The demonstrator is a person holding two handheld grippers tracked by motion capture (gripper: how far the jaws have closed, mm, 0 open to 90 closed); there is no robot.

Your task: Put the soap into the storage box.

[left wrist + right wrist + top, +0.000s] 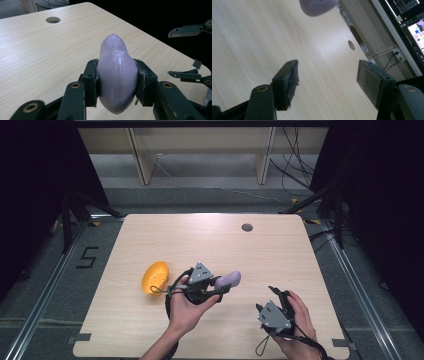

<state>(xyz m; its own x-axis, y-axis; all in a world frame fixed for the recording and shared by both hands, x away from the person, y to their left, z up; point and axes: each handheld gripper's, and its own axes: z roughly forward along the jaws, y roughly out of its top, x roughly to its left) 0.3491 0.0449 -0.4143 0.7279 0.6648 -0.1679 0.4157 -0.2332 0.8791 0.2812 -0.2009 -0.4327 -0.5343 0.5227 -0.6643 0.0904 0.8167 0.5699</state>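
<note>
Now the left gripper (218, 285) pinches a smooth lilac object, egg-like in shape (117, 75); what it is exactly I cannot tell. Its two pads press on the object's widest part, one on each side, and the object stands out well beyond the jaws and also hangs a little below them. It is held above the bench (150, 240), not touching it.

The right gripper (327, 82) is spread wide with nothing between its jaws. It sits low over the bench, on the near side, with the lilac object ahead of it and higher up, well apart.

The main danger, in my judgement, is a slip. The surface looks glossy and rounded, and the pads hold only a narrow band of it, so a small tilt or a quick movement could make the object squeeze out forward or downward and fall on the bench. If it is soft, a harder squeeze could also dent it; white marks are already on its skin.

A yellow bowl-like shell (155, 276) lies on the bench behind the left gripper, near the hand (186, 307). A careless swing of that arm could knock it.
</note>
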